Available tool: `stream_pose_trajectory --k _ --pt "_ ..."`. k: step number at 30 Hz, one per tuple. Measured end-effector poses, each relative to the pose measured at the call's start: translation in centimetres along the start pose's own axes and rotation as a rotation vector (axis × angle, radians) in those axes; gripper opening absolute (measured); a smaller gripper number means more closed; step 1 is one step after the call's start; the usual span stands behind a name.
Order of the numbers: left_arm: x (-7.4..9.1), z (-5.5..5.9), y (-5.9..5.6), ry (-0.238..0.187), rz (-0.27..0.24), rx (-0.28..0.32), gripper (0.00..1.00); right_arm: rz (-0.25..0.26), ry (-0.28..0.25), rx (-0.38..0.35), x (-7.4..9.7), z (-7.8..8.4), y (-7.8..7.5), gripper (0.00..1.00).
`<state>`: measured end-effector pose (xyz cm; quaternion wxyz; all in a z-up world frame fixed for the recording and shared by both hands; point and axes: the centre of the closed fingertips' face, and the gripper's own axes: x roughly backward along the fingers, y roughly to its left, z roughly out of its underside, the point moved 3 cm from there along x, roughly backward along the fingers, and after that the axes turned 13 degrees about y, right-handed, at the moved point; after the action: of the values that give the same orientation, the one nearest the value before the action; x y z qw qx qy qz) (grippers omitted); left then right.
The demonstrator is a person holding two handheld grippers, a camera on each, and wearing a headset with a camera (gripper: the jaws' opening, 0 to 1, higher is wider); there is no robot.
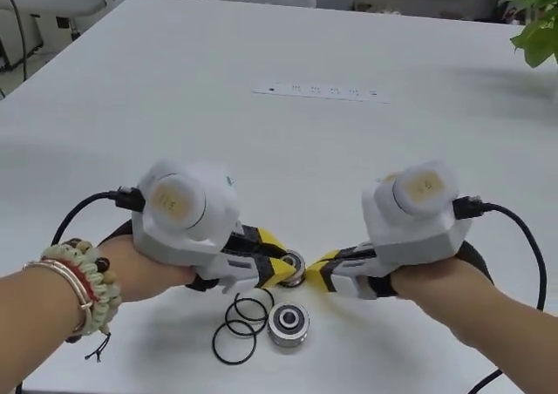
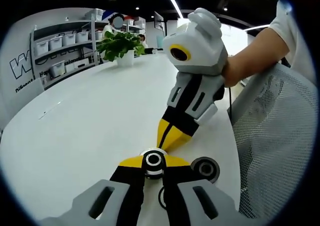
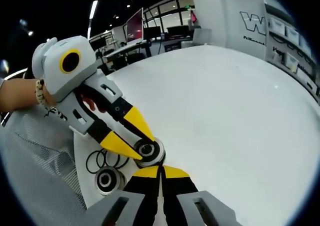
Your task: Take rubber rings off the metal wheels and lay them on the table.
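Note:
My left gripper (image 1: 288, 270) (image 2: 153, 162) is shut on a small metal wheel (image 1: 295, 266) (image 2: 153, 160) (image 3: 148, 150), held just above the white table (image 1: 261, 132). My right gripper (image 1: 321, 268) (image 3: 160, 172) faces it, jaws shut, tips against the wheel's rim. I cannot tell whether they pinch its rubber ring. In the left gripper view the right gripper (image 2: 169, 140) comes down from above. A second wheel (image 1: 288, 322) (image 2: 205, 169) (image 3: 109, 179) lies on the table below the grippers. Loose black rubber rings (image 1: 234, 322) (image 3: 103, 158) lie beside it.
A flush socket strip (image 1: 321, 91) sits mid-table, far from the work. A potted plant (image 1: 536, 19) (image 2: 120, 43) stands at the far right corner. A mesh chair back (image 2: 280, 136) is close behind the near edge. Cables trail from both grippers.

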<state>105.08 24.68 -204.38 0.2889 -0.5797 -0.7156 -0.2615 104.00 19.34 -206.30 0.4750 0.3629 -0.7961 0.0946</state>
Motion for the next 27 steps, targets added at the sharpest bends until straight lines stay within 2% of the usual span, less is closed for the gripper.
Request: stream_pose_trajectory --k 6,10,11,14,15,17,27 --pt "0.0 0.0 -0.1 0.002 -0.003 -0.003 0.07 -0.045 -0.027 -0.138 0.2 0.1 -0.1 0.00" --pt "0.0 0.0 -0.1 0.003 -0.007 -0.001 0.07 -0.062 -0.044 -0.178 0.6 0.1 -0.2 0.00" --pt "0.0 0.0 -0.2 0.004 -0.007 -0.002 0.07 -0.063 -0.059 -0.183 0.8 -0.1 -0.3 0.00" --pt "0.0 0.0 -0.1 0.001 -0.009 0.000 0.07 -0.114 -0.107 -0.246 1.3 -0.8 0.0 0.00" --pt "0.0 0.0 -0.2 0.000 -0.009 0.000 0.07 -0.098 -0.084 -0.232 1.2 -0.5 -0.1 0.00" --pt "0.0 0.0 -0.2 0.000 -0.008 -0.001 0.07 -0.091 -0.085 -0.213 1.2 -0.5 0.1 0.00" --pt "0.0 0.0 -0.3 -0.002 -0.013 0.002 0.07 -0.105 -0.088 -0.232 1.3 -0.7 0.2 0.00"
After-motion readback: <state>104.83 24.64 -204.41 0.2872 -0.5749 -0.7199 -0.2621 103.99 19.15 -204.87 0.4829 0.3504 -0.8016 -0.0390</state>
